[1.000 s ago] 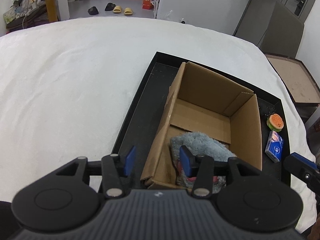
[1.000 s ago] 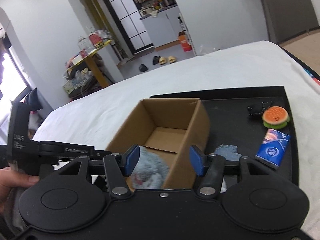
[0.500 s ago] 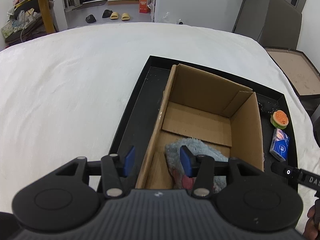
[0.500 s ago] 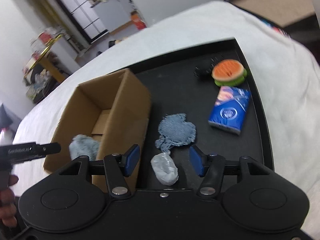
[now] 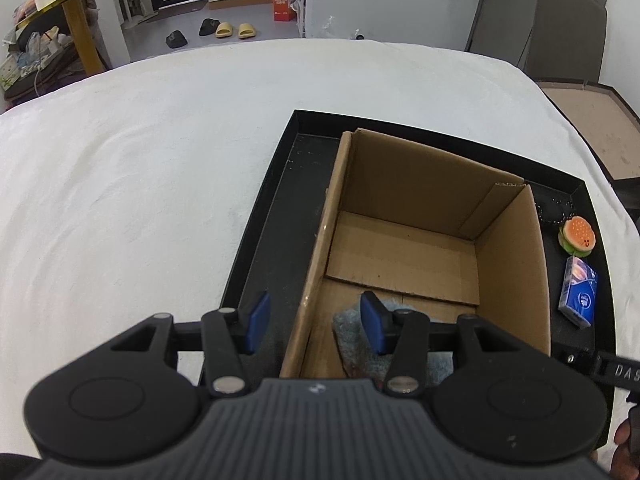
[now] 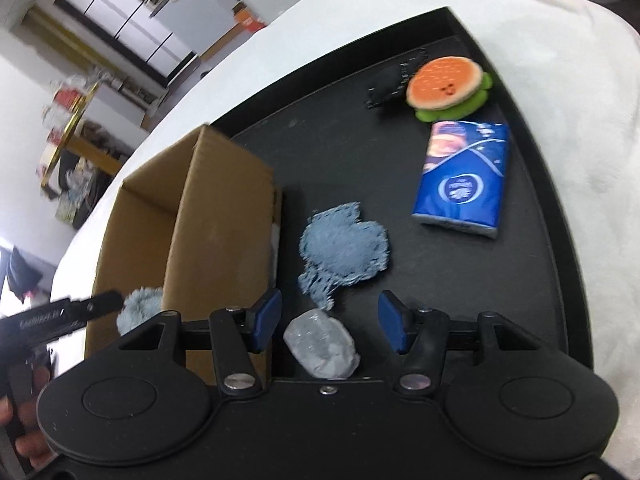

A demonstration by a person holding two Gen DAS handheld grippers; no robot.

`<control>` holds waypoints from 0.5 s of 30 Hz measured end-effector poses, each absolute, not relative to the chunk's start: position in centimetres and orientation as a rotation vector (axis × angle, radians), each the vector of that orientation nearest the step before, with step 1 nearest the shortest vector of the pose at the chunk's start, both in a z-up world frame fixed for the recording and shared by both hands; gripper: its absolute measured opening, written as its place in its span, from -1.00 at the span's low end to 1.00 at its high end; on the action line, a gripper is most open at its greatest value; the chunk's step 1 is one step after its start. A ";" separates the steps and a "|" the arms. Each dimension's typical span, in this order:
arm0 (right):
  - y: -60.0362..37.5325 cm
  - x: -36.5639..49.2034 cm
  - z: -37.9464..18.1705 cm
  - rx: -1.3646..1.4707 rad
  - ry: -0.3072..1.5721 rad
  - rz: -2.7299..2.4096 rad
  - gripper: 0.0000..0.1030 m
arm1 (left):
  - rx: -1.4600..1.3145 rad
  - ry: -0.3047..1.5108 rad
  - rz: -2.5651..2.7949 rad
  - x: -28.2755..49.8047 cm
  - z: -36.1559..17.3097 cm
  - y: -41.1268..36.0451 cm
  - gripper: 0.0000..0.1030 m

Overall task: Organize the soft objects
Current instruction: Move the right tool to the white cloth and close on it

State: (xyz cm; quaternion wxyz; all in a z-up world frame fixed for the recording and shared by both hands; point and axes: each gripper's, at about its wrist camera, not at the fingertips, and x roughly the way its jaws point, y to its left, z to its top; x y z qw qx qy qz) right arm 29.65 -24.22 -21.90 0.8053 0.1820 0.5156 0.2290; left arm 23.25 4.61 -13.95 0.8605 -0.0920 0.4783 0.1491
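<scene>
An open cardboard box (image 5: 424, 240) (image 6: 192, 220) stands on a black tray (image 5: 272, 216) (image 6: 400, 160). A fluffy blue-grey soft toy (image 5: 352, 324) (image 6: 138, 308) lies in the box's near end. My left gripper (image 5: 314, 322) is open, straddling the box's near left wall. My right gripper (image 6: 330, 320) is open and empty above the tray, over a pale grey crumpled lump (image 6: 320, 344). A blue-grey cloth patch (image 6: 344, 252) lies just beyond it. A blue tissue pack (image 6: 464, 180) (image 5: 580, 296) and a burger plush (image 6: 448, 84) (image 5: 578, 236) lie farther right.
The tray rests on a white cloth-covered surface (image 5: 140, 160). A small black item (image 6: 392, 80) lies beside the burger plush. The other gripper's black tip (image 5: 616, 368) shows at the left view's right edge. Slippers and furniture stand beyond on the floor.
My right gripper swung right from above the box to above the tray, bringing the cloth patch and grey lump into view. My left gripper rose and drew back slightly; the toy stays in the box.
</scene>
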 end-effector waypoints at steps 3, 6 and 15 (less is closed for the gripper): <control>-23.5 29.5 -22.2 0.344 1.131 0.510 -0.04 | -0.196 1.006 0.316 23.4 -14.1 4.8 -0.06; -23.1 29.3 -22.7 0.314 1.163 0.524 -0.43 | -0.203 1.008 0.319 23.4 -14.2 4.9 -0.06; -23.0 28.5 -21.3 0.280 1.105 0.502 -0.45 | -0.232 0.990 0.305 22.7 -14.0 5.2 -0.06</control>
